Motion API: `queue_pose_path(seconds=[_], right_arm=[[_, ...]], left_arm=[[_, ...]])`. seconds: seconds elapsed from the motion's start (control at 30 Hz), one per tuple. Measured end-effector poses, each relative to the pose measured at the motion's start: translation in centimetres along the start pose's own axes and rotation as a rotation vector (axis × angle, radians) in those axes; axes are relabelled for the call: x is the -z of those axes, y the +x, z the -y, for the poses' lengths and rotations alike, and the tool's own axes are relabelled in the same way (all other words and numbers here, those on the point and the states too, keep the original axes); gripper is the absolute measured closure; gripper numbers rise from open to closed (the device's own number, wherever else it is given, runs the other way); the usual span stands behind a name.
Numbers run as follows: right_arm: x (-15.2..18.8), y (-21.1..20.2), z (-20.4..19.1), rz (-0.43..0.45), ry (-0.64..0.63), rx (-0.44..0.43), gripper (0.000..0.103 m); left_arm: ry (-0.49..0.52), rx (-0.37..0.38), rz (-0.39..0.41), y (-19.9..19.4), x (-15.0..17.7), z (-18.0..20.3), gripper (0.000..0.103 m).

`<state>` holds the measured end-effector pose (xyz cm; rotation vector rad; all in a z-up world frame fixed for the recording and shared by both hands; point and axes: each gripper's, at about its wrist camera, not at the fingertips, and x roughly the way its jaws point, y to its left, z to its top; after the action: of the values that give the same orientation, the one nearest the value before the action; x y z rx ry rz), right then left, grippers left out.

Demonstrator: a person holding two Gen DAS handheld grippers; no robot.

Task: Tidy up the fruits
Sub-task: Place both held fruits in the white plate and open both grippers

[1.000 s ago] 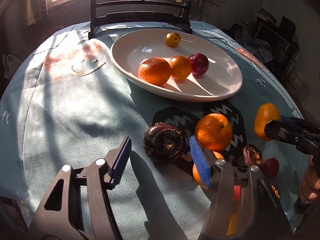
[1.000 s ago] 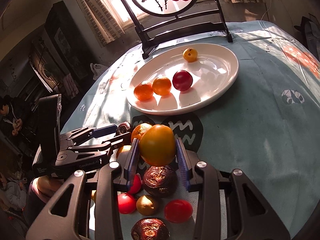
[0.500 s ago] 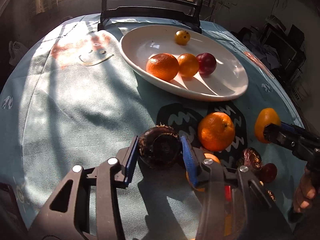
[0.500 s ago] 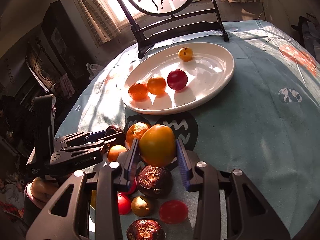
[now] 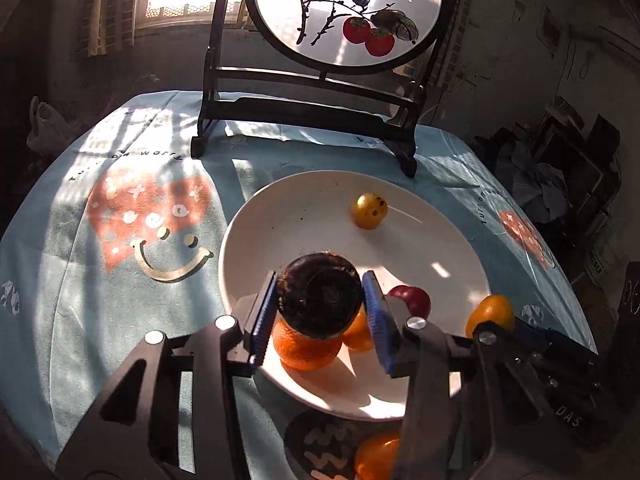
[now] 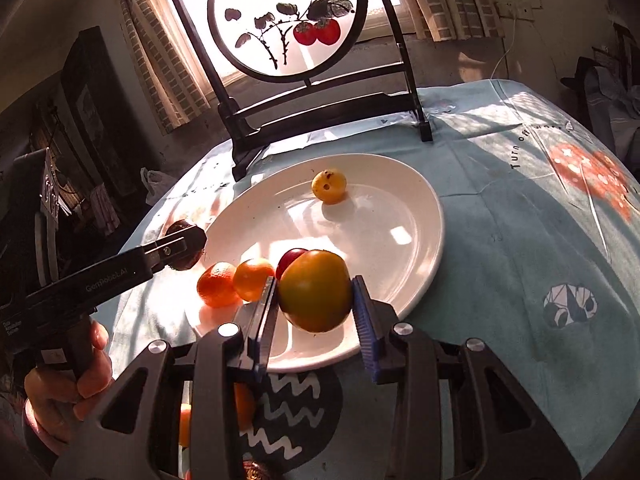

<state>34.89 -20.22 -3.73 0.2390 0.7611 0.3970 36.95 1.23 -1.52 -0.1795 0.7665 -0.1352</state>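
My left gripper (image 5: 320,306) is shut on a dark purple-brown round fruit (image 5: 320,294), held above the near left part of the white oval plate (image 5: 432,240). My right gripper (image 6: 314,298) is shut on a yellow-orange fruit (image 6: 316,290) over the plate's (image 6: 404,208) near edge. On the plate lie two oranges (image 6: 218,284) (image 6: 252,278), a red plum (image 6: 294,258) and a small yellow fruit (image 6: 329,186). The left gripper (image 6: 180,250) with its dark fruit shows at the plate's left in the right wrist view.
A dark wooden stand with a round painted screen (image 5: 348,12) rises behind the plate at the table's far side. More fruit (image 5: 376,456) lies on the blue patterned cloth (image 5: 120,280) near the front edge. A hand (image 6: 68,380) holds the left gripper's handle.
The left gripper closed on the dark fruit on the cloth and lifted it forward over the plate. The right gripper carried its yellow-orange fruit forward to the plate's near edge.
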Motion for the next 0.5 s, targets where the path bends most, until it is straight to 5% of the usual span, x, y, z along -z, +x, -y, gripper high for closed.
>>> queue_pose_path(seconds=[0.17,0.23,0.27,0.3,0.5], right_arm=[[-0.8,2.3,1.4,-0.036,0.022,0.010,0.066],[-0.9,2.9,1.4,-0.054,0.013,0.022,0.064],[-1.0,3.1,1.3,-0.062,0.008,0.033,0.055],[-1.0,3.0,1.2,-0.058,0.002,0.039,0.051],[-0.7,0.8,0.6,-0.039,-0.006,-0.002,0.050]], left_arm=[[-0.003,-0.010,-0.065,2.9,-0.6,0.3,0.060],[-0.012,-0.017,-0.092,3.1,-0.6,0.3,0.040],[-0.016,-0.027,-0.082,2.7,-0.6,0.2,0.018],[-0.015,-0.041,-0.055,2.0,-0.6,0.2,0.013],[-0.024,-0.036,-0.026,-2.0,-0.2,0.0,0.008]])
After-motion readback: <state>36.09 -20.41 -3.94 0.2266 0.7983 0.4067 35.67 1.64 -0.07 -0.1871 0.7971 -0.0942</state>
